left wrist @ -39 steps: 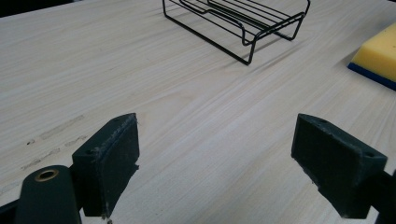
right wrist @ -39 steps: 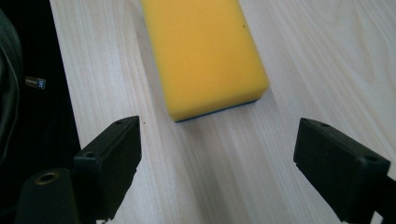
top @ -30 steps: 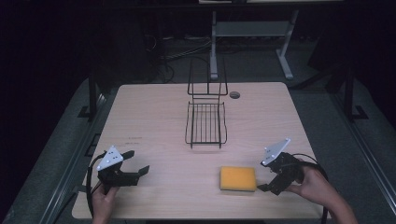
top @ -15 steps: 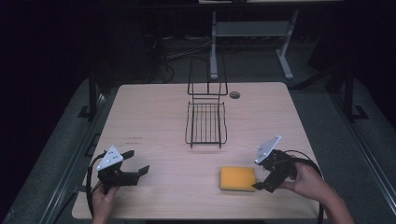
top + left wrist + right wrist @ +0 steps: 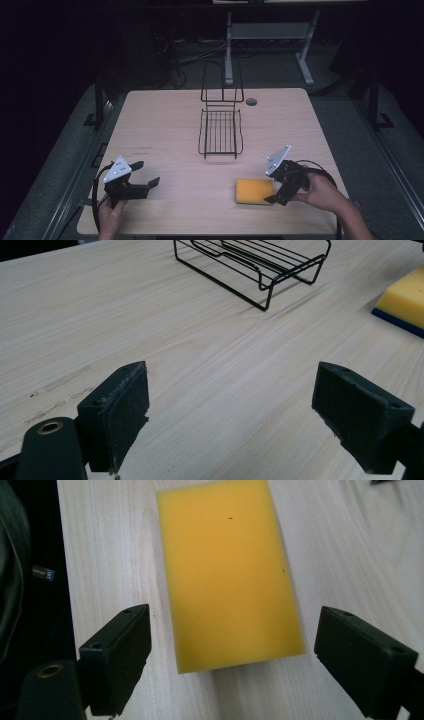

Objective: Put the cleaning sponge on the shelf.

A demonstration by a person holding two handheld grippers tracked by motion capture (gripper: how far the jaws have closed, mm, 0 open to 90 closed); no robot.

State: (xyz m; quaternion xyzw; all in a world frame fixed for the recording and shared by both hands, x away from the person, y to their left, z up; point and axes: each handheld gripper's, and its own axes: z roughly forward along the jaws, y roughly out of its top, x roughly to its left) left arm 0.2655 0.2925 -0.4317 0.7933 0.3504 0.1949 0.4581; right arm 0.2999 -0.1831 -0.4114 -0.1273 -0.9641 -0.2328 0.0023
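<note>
1. My right gripper (image 5: 278, 186) hovers at the near right edge of the table (image 5: 165, 125), jaws spread wide on either side of the yellow sponge (image 5: 230, 570), which lies flat and not yet pinched
2. My left gripper (image 5: 142, 181) waits near left, jaws apart on nothing
3. Farther off, the wire rack (image 5: 220, 131) stands empty at mid-table; I judge the pickup barely begun, with the grasp and lift left to do
</note>
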